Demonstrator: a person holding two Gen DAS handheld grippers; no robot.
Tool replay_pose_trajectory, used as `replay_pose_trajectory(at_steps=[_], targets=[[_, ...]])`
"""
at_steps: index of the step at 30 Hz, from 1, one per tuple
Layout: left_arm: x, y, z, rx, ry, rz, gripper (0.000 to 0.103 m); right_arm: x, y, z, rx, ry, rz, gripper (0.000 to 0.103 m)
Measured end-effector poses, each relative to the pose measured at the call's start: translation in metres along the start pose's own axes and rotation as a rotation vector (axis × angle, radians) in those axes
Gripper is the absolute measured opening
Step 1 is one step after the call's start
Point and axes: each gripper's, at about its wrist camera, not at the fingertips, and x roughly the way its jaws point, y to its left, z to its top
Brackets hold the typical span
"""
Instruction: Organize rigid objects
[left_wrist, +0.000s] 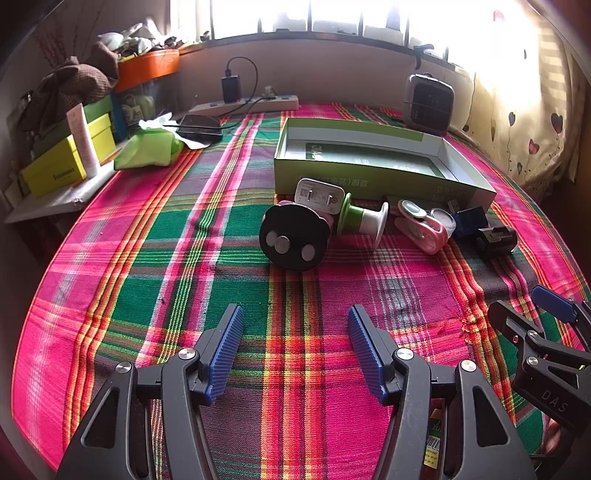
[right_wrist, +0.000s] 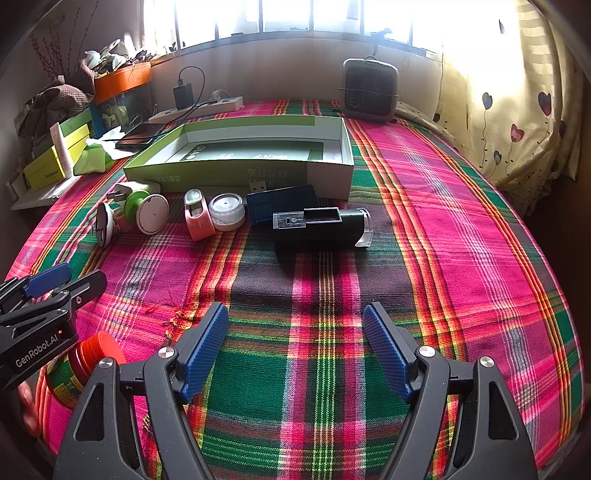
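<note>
Both grippers hover low over the plaid cloth on the table (right_wrist: 443, 206), nearest the camera: left gripper (left_wrist: 295, 349) spread wide, nothing in it; right gripper (right_wrist: 295, 349) likewise wide and empty. A red-capped bottle (right_wrist: 85, 363) lies by the left gripper, well short of the box. Beyond, a row of small hard items sits just in front of the open green box (right_wrist: 236, 173): black device (right_wrist: 319, 227) nearest its right half, then a blue card reader (right_wrist: 282, 203), white round case (right_wrist: 226, 211), pink dispenser (right_wrist: 197, 214), green-and-white spool (left_wrist: 364, 219), black disc (left_wrist: 293, 240) and white plug (left_wrist: 319, 195) toward its left. All look light and stiff; the black device is best pinched across its narrow sides, the spool by its waist, likely to roll. Only the right view shows the bottle's cap and the device lengthwise; only the left shows the disc's face and plug prongs.
</note>
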Motion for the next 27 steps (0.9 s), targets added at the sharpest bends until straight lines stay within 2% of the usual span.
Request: replay_pose_trajectory(at_steps=[8,15,20,23,27], targets=[[-0.001,0.001,0.000,0.006,0.000,-0.001,0.058,0.001,0.001,0.000,0.000,0.000,0.002,0.076],[-0.005,0.004,0.003,0.030,0.024,-0.035,0.058,0.000,-0.002,0.000,0.002,0.000,0.015,0.076],[-0.015,0.012,-0.001,0.009,0.025,-0.120,0.058,-0.001,-0.004,0.000,0.000,0.006,0.000,0.076],[-0.028,0.011,-0.004,0.027,0.007,-0.162,0.058,-0.009,-0.012,0.000,0.025,-0.019,0.001,0.076],[-0.047,0.006,-0.008,0.062,-0.006,-0.280,0.058,-0.020,-0.021,-0.001,0.045,-0.045,-0.016,0.076]])
